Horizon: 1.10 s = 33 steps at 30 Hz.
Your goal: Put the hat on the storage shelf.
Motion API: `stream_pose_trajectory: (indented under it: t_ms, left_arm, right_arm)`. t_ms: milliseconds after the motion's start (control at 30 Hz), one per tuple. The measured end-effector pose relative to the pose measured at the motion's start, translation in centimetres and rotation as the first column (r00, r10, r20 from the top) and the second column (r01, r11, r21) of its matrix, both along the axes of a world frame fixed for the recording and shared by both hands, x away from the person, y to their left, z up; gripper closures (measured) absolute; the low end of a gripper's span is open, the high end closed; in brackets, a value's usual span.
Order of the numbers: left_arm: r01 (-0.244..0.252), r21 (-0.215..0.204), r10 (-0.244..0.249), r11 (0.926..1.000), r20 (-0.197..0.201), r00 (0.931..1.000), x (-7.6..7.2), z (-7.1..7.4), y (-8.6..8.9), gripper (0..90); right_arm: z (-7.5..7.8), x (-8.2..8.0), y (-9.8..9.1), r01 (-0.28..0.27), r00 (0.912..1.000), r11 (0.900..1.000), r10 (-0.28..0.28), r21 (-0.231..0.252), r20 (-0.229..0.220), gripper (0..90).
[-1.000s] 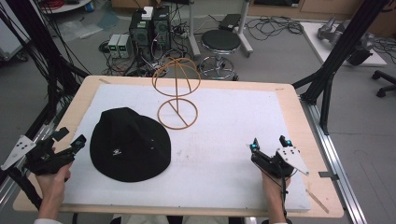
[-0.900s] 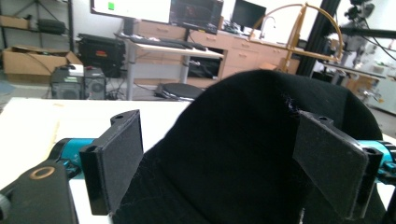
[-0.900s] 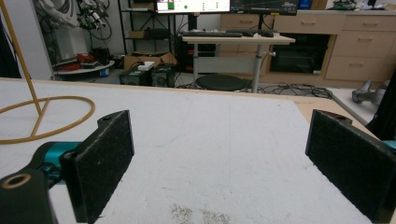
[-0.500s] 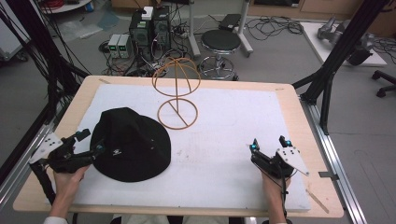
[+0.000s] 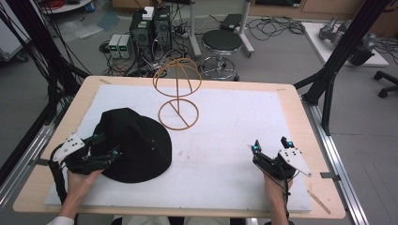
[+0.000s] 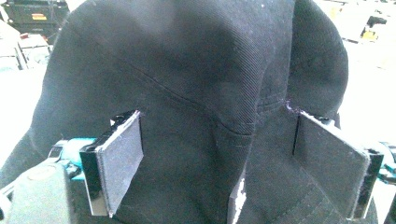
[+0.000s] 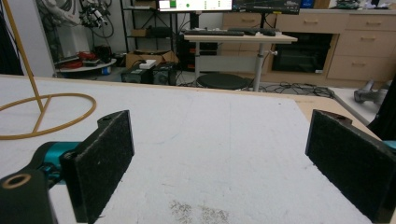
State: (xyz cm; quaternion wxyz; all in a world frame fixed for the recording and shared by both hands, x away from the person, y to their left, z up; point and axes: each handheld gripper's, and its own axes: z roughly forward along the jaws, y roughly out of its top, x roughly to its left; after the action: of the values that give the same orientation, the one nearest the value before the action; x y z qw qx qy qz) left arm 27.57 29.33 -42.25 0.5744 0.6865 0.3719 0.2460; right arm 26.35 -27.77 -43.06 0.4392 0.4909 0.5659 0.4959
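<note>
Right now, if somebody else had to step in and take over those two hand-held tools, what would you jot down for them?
Left tool: jaws open, set on either side of the near-left edge of the black hat, not closed on it.
Right tool: jaws open, holding nothing, resting low over the white mat at the near right.
The hat lies flat on the mat at the left. The wire hat stand stands upright behind it, toward the far middle, with nothing on it.
Done: left tool lined up on the hat.
Left, probably: close on the hat, lift it, and set it on the stand.
</note>
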Motion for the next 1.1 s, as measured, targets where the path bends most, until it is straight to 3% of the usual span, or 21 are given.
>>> stream_pose_trajectory:
  t_ms: [133,467,533,600,767,833,967,1100]
  left_arm:
    - [-0.005,0.002,0.005,1.0,-0.006,1.0,0.1,-0.2,-0.3,16.7]
    - [-0.04,0.071,0.041,0.9967,-0.016,0.999,0.6,-0.7,-1.3,18.9]
    - [-0.056,0.086,0.057,0.9947,-0.015,0.9982,0.6,-0.7,-1.4,26.0]
    - [-0.096,0.131,0.099,0.9867,-0.014,0.995,0.6,-0.7,-1.8,36.2]
    - [-0.073,0.131,0.075,0.9886,-0.011,0.9971,0.4,-0.7,-2.3,60.9]
    - [-0.078,0.14,0.077,0.987,0.008,0.997,0.1,-0.5,-2.5,69.7]
    - [-0.073,0.118,0.074,0.9904,-0.006,0.9973,0.0,-0.4,-2.1,82.0]
    - [-0.063,0.111,0.064,0.9918,-0.001,0.998,-0.3,-0.3,-2.1,85.8]
  right_arm:
    - [0.0,0.0,0.0,-0.002,1.0,1.0,0.002,0.002,-0.005,7.0]
    - [0.0,0.0,0.1,-0.009,1.0,0.9999,0.009,-0.011,0.003,7.0]
    - [0.0,0.0,0.1,-0.01,1.0,0.9999,0.01,-0.01,0.002,7.0]
    - [0.0,0.0,0.1,-0.011,0.9999,0.9999,0.011,-0.004,0.0,7.0]
    - [0.0,-0.1,0.2,-0.017,0.9999,0.9998,0.017,-0.001,0.001,7.0]
    - [0.0,-0.1,0.3,-0.02,0.9998,0.9998,0.02,-0.001,0.0,7.0]
    - [0.0,-0.1,0.2,-0.018,0.9998,0.9998,0.018,0.0,0.002,7.1]
    - [0.0,-0.1,0.2,-0.02,0.9998,0.9998,0.02,-0.002,0.004,7.0]
